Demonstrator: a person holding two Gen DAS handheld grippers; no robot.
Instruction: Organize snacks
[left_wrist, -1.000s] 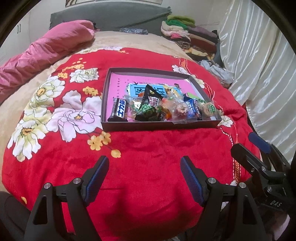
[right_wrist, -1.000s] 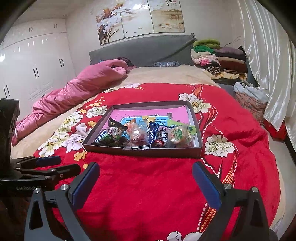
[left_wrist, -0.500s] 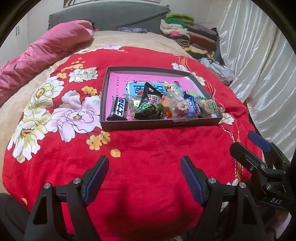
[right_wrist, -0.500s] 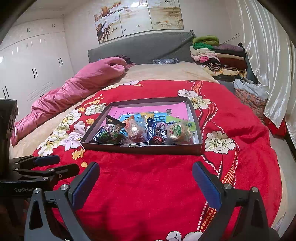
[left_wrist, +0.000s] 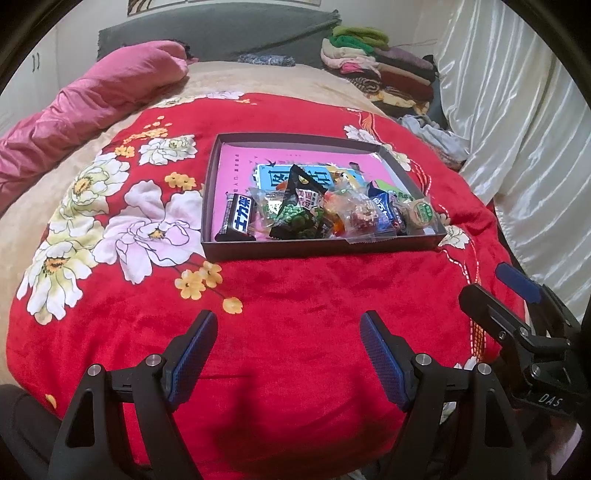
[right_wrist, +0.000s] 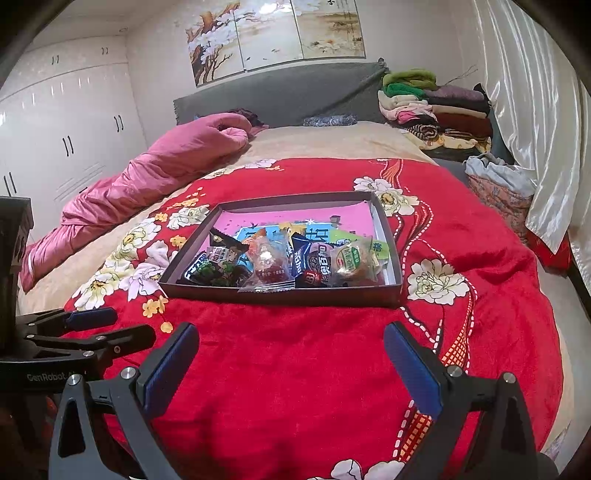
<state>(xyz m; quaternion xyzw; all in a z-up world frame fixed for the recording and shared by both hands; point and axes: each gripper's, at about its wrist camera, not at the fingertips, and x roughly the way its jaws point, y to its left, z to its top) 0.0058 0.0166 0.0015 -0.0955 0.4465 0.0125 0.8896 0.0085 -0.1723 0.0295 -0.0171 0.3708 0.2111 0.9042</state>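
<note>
1. A shallow dark box (left_wrist: 321, 248) with a pink floor sits on a red flowered blanket (left_wrist: 295, 295) spread over the bed.
2. The snacks (left_wrist: 325, 214) are all inside the box, heaped along its near wall — a black-and-white candy bar (left_wrist: 238, 218) at the left end, a dark bag of green peas (left_wrist: 299, 210) next to it, a clear packet with red sweets (right_wrist: 267, 264) in the middle, a blue wrapper (right_wrist: 314, 264) and a round pastry with a green label (right_wrist: 351, 260) at the right end.
3. The left tool (left_wrist: 288, 345) hovers over bare blanket in front of the box, its blue-padded fingers spread wide with nothing between them.
4. The right tool (right_wrist: 291, 354) hangs beside it — also well short of the box, fingers wide apart and empty.
5. A rolled pink quilt (right_wrist: 147, 173) lies along the left side of the bed.
6. A stack of folded clothes (right_wrist: 436, 107) sits at the far right corner by the grey headboard (right_wrist: 280, 92).
</note>
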